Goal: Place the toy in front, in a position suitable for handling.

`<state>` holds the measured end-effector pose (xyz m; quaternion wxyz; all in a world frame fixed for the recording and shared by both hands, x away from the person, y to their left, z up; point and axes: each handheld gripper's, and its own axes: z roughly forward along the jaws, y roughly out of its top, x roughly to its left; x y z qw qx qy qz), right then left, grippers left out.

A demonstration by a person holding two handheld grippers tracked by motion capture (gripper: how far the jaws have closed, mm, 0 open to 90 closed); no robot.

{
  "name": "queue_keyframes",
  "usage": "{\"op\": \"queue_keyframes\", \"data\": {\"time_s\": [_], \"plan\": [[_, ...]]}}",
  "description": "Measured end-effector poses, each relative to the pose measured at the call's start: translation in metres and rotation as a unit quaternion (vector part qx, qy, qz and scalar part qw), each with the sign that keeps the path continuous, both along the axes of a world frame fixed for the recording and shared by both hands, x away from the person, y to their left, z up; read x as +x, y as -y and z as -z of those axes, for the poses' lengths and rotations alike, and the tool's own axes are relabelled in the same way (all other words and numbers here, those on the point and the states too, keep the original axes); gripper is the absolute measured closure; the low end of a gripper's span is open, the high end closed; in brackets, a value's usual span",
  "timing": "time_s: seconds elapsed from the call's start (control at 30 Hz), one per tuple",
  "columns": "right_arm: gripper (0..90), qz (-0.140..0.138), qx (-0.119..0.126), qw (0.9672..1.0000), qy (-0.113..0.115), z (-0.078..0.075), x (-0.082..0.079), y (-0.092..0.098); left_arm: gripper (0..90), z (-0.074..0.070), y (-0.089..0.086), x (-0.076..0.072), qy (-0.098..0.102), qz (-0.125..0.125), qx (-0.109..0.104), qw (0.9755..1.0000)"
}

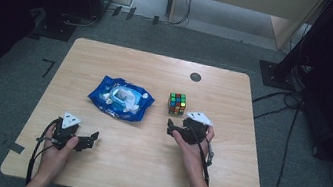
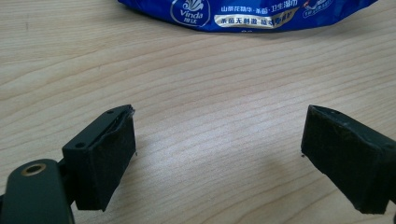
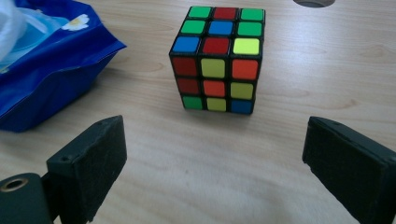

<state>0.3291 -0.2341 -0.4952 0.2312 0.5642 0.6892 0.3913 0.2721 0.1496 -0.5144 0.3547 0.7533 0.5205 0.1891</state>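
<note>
- Both tongs sit with jaws spread wide and nothing held, each in one of the person's hands above a wooden table [image 1: 142,170].
- Left tongs [image 1: 88,141] hover close to the near left corner of the table, jaws pointing toward the middle; in the left gripper view [image 2: 217,149] bare wood lies between the two black pads.
- Blue pack of wet wipes [image 1: 121,97] lies flat left of the table's centre, well apart from the left tongs, its white flap lifted; the left gripper view shows its printed edge [image 2: 247,14] ahead of the jaws.
- Puzzle cube [image 1: 177,103] stands right of centre, near the pack but not touching it, its coloured squares scrambled.
- Right tongs [image 1: 172,127] are just on the near side of the cube, toward the table's near edge, and do not touch it; in the right gripper view [image 3: 215,154] the cube [image 3: 217,58] stands ahead of the open jaws, with a corner of the blue pack [image 3: 51,70] at the left.
- Small dark round hole [image 1: 195,77] marks the table close to its far edge.
</note>
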Motion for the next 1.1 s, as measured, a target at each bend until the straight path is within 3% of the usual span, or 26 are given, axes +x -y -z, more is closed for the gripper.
{"op": "queue_keyframes", "data": {"time_s": [0.3, 0.43, 0.5, 0.6, 0.73, 0.77, 1.03, 1.1], "plan": [[5.2, 0.029, -0.003, 0.9995, -0.012, 0.007, 0.037, -0.019, 10.3, 0.0, 0.0, 0.001, -0.003, 0.006, 0.0, 1.0], [12.0, 0.061, -0.027, 0.9978, 0.001, 0.013, 0.05, -0.026, 11.1, 0.001, 0.002, 0.001, -0.003, 0.006, 0.007, 1.0], [14.3, 0.067, -0.02, 0.9975, -0.001, 0.015, 0.056, -0.027, 11.5, 0.001, 0.002, 0.0, -0.001, 0.009, 0.012, 0.9999], [17.8, 0.072, -0.033, 0.9969, 0.003, 0.018, 0.063, -0.031, 11.8, 0.001, 0.004, 0.0, 0.0, 0.009, 0.015, 0.9998], [22.2, 0.08, -0.038, 0.9961, -0.007, 0.023, 0.067, -0.031, 12.1, 0.001, 0.004, 0.0, 0.0, 0.01, 0.017, 0.9998], [33.9, 0.08, -0.038, 0.9961, 0.0, 0.022, 0.068, -0.031, 12.2, 0.001, 0.004, 0.0, 0.0, 0.009, 0.016, 0.9998], [34.5, 0.069, -0.038, 0.9969, -0.004, 0.019, 0.065, -0.028, 12.6, 0.001, 0.004, 0.0, 0.0, 0.012, 0.019, 0.9998], [34.5, 0.046, -0.034, 0.9983, 0.011, 0.011, 0.054, -0.025, 12.6, 0.001, 0.004, 0.0, -0.001, 0.012, 0.019, 0.9998]]}}
